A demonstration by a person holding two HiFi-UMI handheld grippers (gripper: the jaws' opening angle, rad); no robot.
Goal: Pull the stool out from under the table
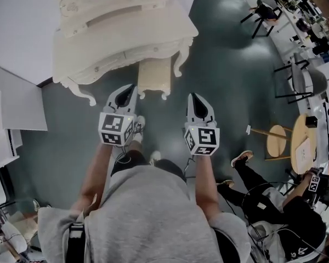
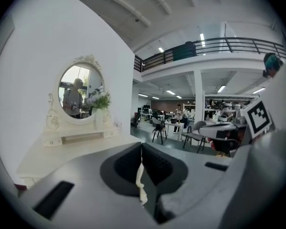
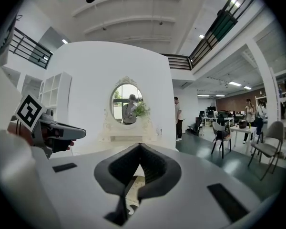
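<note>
A cream stool (image 1: 154, 75) with curved legs stands partly tucked under the front of the ornate cream dressing table (image 1: 115, 29). My left gripper (image 1: 131, 87) hovers just left of the stool's near corner, jaws shut and empty. My right gripper (image 1: 193, 96) hangs to the stool's right, over the dark floor, also shut on nothing. In the left gripper view the closed left gripper (image 2: 142, 149) points toward the table's oval mirror (image 2: 80, 97). The right gripper (image 3: 139, 148), in its own view, faces the same mirror (image 3: 128, 104), and the left gripper (image 3: 52, 130) shows at the side.
A white cabinet (image 1: 13, 108) stands at the left. A round wooden stool (image 1: 277, 140) and a seated person (image 1: 285, 212) are at the right. Black-framed chairs (image 1: 304, 84) and desks line the far right. Dark floor lies between me and the table.
</note>
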